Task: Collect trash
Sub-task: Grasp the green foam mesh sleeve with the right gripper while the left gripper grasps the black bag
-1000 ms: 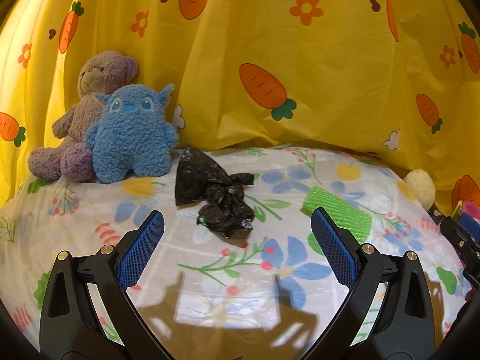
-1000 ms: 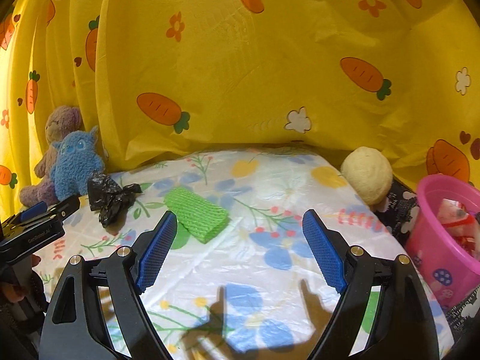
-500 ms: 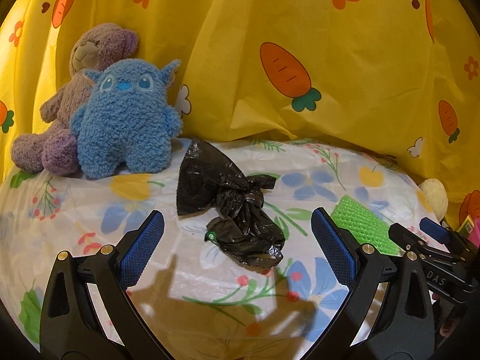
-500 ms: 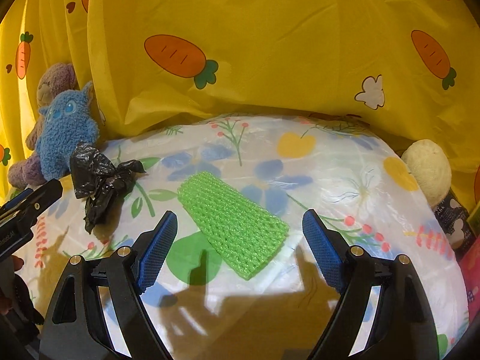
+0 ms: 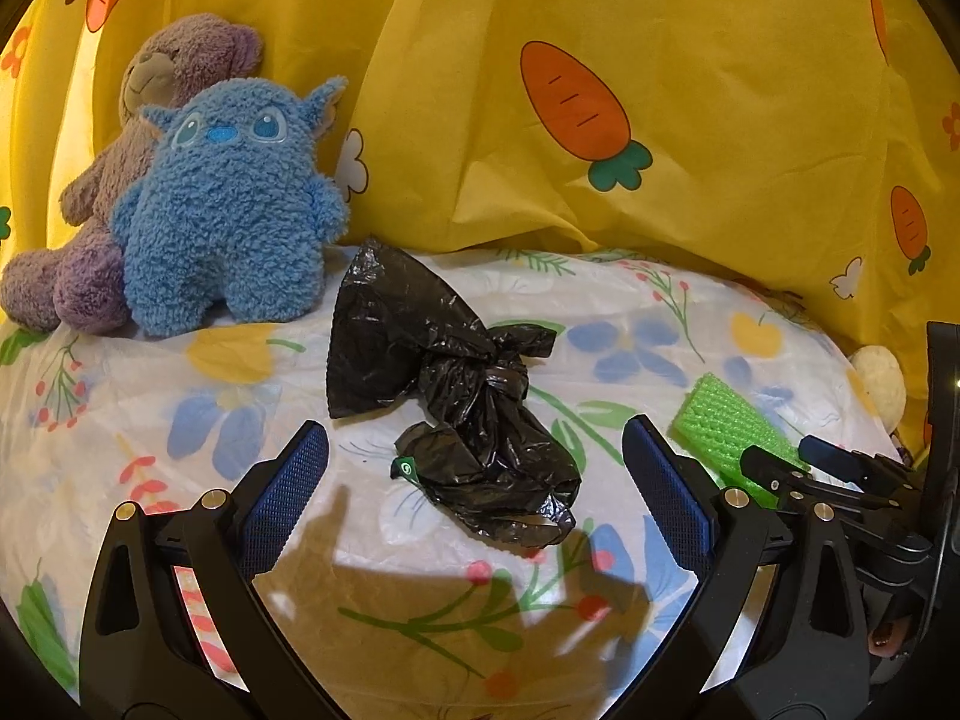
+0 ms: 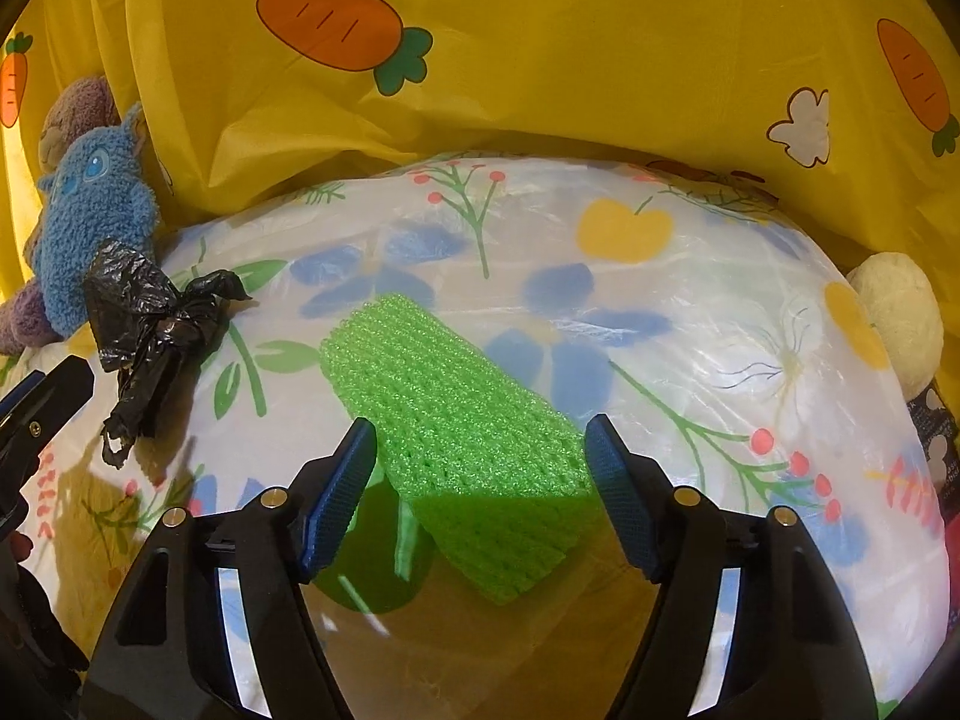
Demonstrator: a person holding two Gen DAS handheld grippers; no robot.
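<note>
A crumpled black plastic bag [image 5: 462,402] lies on the flowered table cover [image 5: 180,396], partly between the wide-apart fingers of my left gripper [image 5: 474,468], which is open and not touching it. A green foam net sleeve [image 6: 462,438] lies flat further right. My right gripper [image 6: 480,456] hovers over the sleeve's near end with its jaws closing; the sleeve sits between the blue pads, which stand clear of it. The bag [image 6: 150,324] also shows at the left of the right wrist view, and the sleeve [image 5: 732,432] at the right of the left wrist view.
A blue plush toy [image 5: 228,210] and a purple teddy bear [image 5: 90,228] lean against the yellow carrot-print curtain [image 5: 660,90] at the back left. A pale round ball [image 6: 900,312] sits at the table's right edge.
Both grippers have moved forward and down toward the table. The bag and the sleeve now look larger and sit between the fingers. The right jaws have narrowed.
</note>
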